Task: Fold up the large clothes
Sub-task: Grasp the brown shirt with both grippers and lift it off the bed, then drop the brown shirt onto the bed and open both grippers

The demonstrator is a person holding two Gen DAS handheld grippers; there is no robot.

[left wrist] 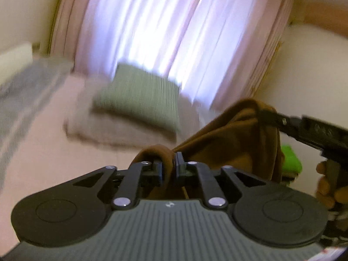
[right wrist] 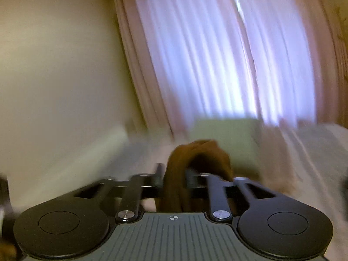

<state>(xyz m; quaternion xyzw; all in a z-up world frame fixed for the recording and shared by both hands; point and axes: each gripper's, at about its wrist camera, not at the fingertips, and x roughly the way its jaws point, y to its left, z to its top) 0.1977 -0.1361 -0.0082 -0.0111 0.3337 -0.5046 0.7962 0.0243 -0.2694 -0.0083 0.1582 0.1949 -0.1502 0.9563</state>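
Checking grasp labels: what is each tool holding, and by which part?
Left tool pinches a bunched edge of the brown garment. Right tool has a bunched fold of it between its fingers; whether they grip is unclear through blur.

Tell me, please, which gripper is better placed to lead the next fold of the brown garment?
Left, probably: the left gripper pinches the brown garment tightly; on the right gripper the jaws stand wider, hold unclear.

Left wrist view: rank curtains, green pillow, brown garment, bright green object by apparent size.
1. Curtains, by far the largest.
2-3. Green pillow and brown garment: alike in apparent size; the garment is nearer the camera and partly hidden, so no ranking.
4. Bright green object, smallest, partly hidden.
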